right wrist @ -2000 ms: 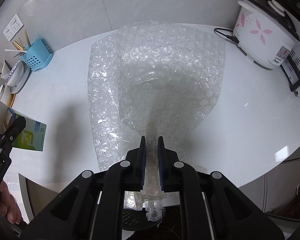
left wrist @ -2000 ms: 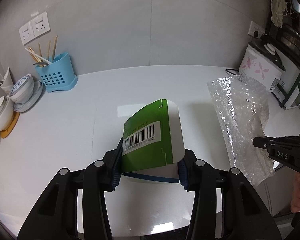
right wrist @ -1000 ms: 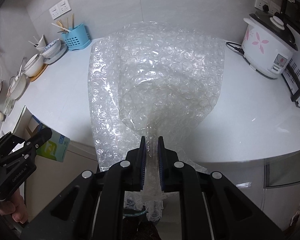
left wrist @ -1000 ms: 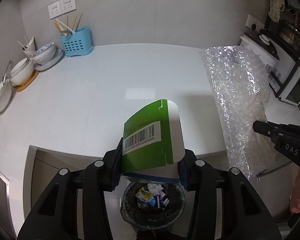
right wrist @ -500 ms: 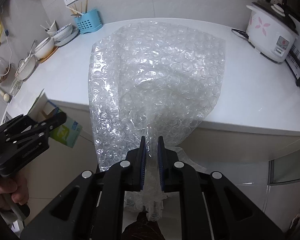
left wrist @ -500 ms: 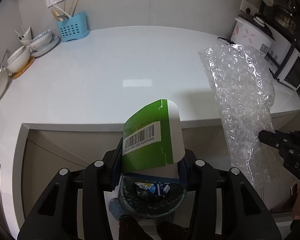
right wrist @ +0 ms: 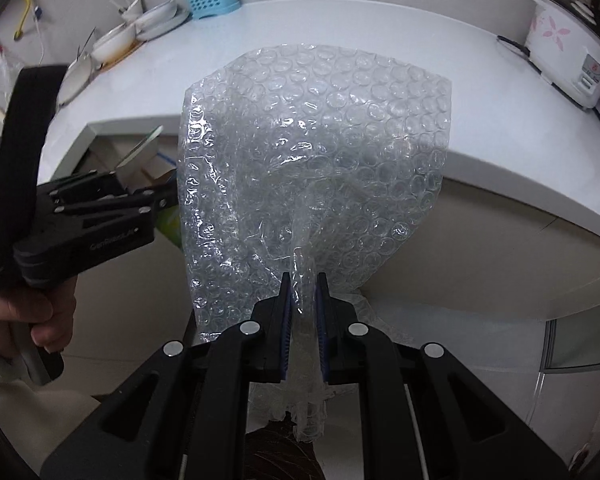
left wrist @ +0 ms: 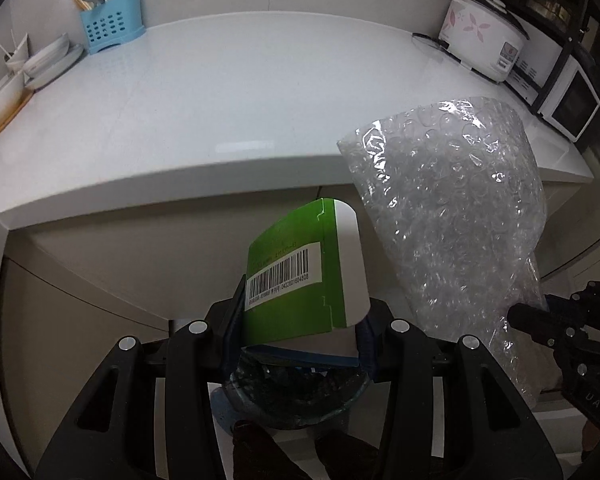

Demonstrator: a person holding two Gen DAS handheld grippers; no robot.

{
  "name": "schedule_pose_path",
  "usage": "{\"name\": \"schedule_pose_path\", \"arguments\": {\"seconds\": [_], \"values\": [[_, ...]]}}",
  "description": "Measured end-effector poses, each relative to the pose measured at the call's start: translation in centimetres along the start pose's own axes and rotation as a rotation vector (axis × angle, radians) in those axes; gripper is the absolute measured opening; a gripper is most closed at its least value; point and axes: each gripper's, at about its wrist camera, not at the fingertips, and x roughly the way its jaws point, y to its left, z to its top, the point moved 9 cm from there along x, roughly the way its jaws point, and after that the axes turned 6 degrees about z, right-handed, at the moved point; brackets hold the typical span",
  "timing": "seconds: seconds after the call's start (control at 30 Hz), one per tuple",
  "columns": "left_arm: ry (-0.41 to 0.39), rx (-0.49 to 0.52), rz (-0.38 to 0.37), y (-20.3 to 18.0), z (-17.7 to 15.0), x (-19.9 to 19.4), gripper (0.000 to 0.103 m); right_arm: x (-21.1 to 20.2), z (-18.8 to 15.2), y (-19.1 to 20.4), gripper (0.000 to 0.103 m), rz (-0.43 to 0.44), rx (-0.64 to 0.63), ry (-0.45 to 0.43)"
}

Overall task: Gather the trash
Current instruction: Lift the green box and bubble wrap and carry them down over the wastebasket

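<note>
A: We have the green-and-white cardboard box point(left wrist: 304, 280) clamped in our left gripper point(left wrist: 298, 332), right above the dark round trash bin point(left wrist: 296, 400).

B: And our right gripper point(right wrist: 303, 304) pinches the clear bubble wrap sheet point(right wrist: 316, 160). Neither is dropped yet.

A: The white countertop point(left wrist: 220, 112) edge juts just beyond; the blue utensil holder point(left wrist: 110, 30) sits far left.

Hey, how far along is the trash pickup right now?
Done: the white counter shows no loose trash, only dishes and appliances at its edges. In hand: the left gripper clamps a green carton above the trash bin, and the right gripper pinches a sheet of bubble wrap. Left: both pieces have yet to be dropped into the bin.
</note>
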Motion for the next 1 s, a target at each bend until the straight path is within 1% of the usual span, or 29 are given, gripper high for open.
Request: {"name": "schedule_pose_path", "arguments": {"seconds": [0.13, 0.3, 0.47, 0.6, 0.77, 0.83, 0.97, 1.0], "values": [[0.033, 0.013, -0.005, 0.0, -1.7, 2.0, 0.045, 1.9, -2.1, -0.2, 0.010, -0.010, 0.021, 0.050], [0.083, 0.006, -0.007, -0.1, -3.7, 4.4, 0.045, 4.2, -4.2, -1.4, 0.010, -0.030, 0.057, 0.104], [0.132, -0.005, -0.010, -0.3, -5.4, 6.7, 0.045, 6.7, -5.7, -2.9, 0.010, -0.049, 0.111, 0.152], [0.155, -0.010, -0.014, -0.5, -6.1, 7.5, 0.045, 8.0, -5.8, -3.6, 0.010, -0.071, 0.130, 0.171], [0.172, -0.021, -0.020, -0.4, -6.7, 7.7, 0.047, 8.6, -5.4, -3.2, 0.010, -0.070, 0.141, 0.182], [0.167, -0.019, -0.018, -0.2, -6.5, 7.7, 0.055, 8.6, -5.1, -3.2, 0.011, -0.069, 0.140, 0.180], [0.162, -0.021, -0.019, -0.1, -6.4, 7.6, 0.061, 8.6, -4.5, -3.1, 0.011, -0.072, 0.138, 0.181], [0.160, -0.022, -0.016, 0.1, -6.4, 7.6, 0.065, 8.5, -4.6, -3.2, 0.011, -0.072, 0.139, 0.181]]}}
